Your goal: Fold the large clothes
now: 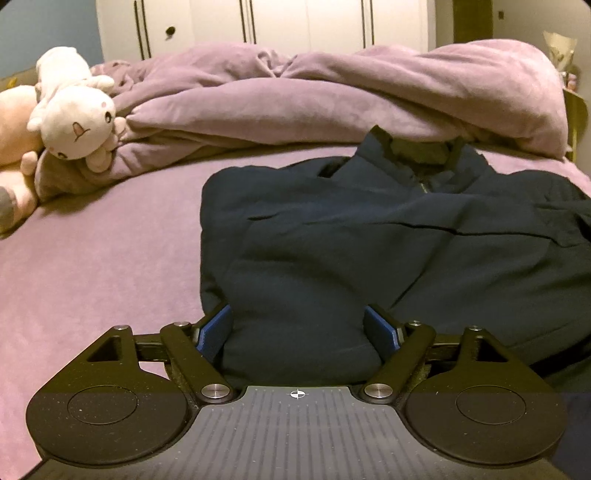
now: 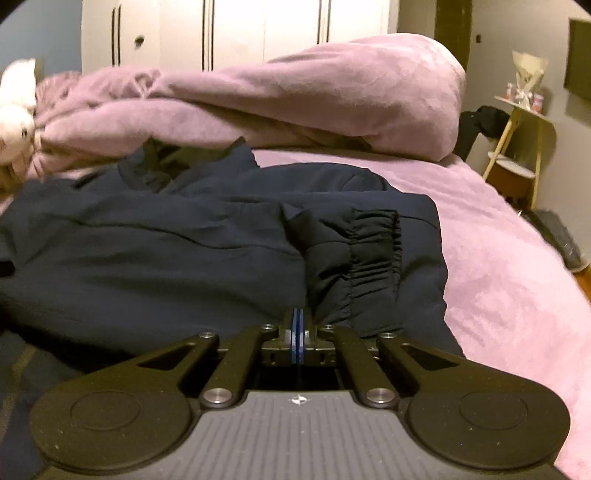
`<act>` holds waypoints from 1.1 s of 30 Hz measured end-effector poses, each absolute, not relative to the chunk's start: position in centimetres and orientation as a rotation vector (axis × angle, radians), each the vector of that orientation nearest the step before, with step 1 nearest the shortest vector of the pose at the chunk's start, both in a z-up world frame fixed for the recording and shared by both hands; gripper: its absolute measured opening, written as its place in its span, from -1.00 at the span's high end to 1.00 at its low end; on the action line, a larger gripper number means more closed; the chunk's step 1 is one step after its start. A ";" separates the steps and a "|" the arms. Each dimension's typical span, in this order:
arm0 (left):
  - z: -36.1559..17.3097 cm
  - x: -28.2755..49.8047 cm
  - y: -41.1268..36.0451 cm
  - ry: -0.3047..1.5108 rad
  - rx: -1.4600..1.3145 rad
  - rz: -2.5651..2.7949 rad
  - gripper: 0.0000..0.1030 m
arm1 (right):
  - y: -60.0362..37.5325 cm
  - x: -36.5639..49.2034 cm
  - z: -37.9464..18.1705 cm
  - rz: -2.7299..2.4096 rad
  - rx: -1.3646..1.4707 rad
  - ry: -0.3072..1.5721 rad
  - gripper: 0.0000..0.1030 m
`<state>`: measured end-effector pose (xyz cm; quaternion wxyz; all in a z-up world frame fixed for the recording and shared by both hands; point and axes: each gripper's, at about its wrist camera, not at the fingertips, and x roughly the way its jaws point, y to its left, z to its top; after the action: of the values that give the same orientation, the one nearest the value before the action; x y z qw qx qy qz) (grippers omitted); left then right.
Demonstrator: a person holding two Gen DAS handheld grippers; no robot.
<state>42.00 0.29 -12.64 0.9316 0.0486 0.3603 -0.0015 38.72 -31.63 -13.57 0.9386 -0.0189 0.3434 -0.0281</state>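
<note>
A dark navy jacket (image 1: 369, 229) lies spread on a purple bed sheet (image 1: 103, 258), collar and zip toward the far side. My left gripper (image 1: 299, 325) is open, its blue pads (image 1: 214, 328) standing on either side of a bunched fold of the jacket's near edge. In the right wrist view the same jacket (image 2: 166, 251) fills the left and middle, with an elastic sleeve cuff (image 2: 373, 258) lying on top. My right gripper (image 2: 297, 332) is shut, pads pressed together at the jacket's near edge beside the cuff; whether cloth is pinched is hidden.
A heaped purple duvet (image 1: 332, 96) lies across the far side of the bed. Plush toys (image 1: 77, 122) sit at the far left. White wardrobe doors (image 1: 258, 22) stand behind. A small side table (image 2: 524, 122) is beyond the bed's right edge.
</note>
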 end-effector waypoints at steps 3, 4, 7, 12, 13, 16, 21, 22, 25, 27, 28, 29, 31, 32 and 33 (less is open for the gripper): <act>-12.3 41.6 -0.1 0.742 0.160 0.006 -0.67 | -30.8 39.2 -13.1 -0.067 -0.110 0.749 1.00; -12.1 41.4 -0.2 0.745 0.181 0.009 -0.67 | -30.7 39.4 -12.5 -0.078 -0.115 0.771 1.00; -11.0 40.4 0.3 0.765 0.220 0.015 -0.67 | -30.9 39.0 -10.5 -0.131 -0.081 0.814 1.00; -8.8 34.7 4.6 0.838 0.157 -0.046 -0.68 | -33.4 32.2 -6.9 -0.125 0.022 0.797 0.19; -8.6 32.8 5.9 0.861 0.104 -0.080 -0.70 | -34.4 30.0 -6.4 -0.089 0.077 0.778 0.09; -8.6 26.9 9.5 0.923 -0.027 -0.143 -0.77 | -38.2 22.3 -6.0 0.020 0.264 0.769 -0.44; -9.4 17.8 14.2 1.007 -0.106 -0.106 -0.77 | -43.7 11.0 -8.1 0.008 0.530 0.871 -0.54; -9.6 16.7 14.8 1.023 -0.111 -0.097 -0.77 | -44.4 9.7 -8.5 0.006 0.567 0.892 -0.54; -10.4 14.1 16.3 1.063 -0.145 -0.079 -0.77 | -45.8 6.7 -10.0 0.034 0.660 0.944 -0.54; -10.9 13.1 16.9 1.084 -0.179 -0.081 -0.77 | -45.8 5.6 -10.7 0.048 0.679 0.954 -0.54; -11.1 12.8 17.2 1.095 -0.199 -0.092 -0.77 | -45.7 5.4 -11.1 0.053 0.681 0.953 -0.54; -11.4 12.6 17.5 1.106 -0.215 -0.100 -0.77 | -45.6 5.2 -11.4 0.051 0.674 0.953 -0.53; -11.9 12.2 17.7 1.115 -0.229 -0.116 -0.77 | -45.4 5.1 -11.9 0.024 0.662 0.949 -0.49; -12.0 12.1 17.8 1.114 -0.221 -0.126 -0.77 | -45.3 5.0 -12.2 0.018 0.665 0.947 -0.41; -12.1 12.2 17.9 1.117 -0.216 -0.129 -0.77 | -45.3 4.9 -12.6 0.026 0.685 0.946 -0.40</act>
<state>12.16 17.92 -12.14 0.8405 -0.1023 0.5286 -0.0612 4.95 -45.27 -12.62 0.8343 0.3234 0.4464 0.0122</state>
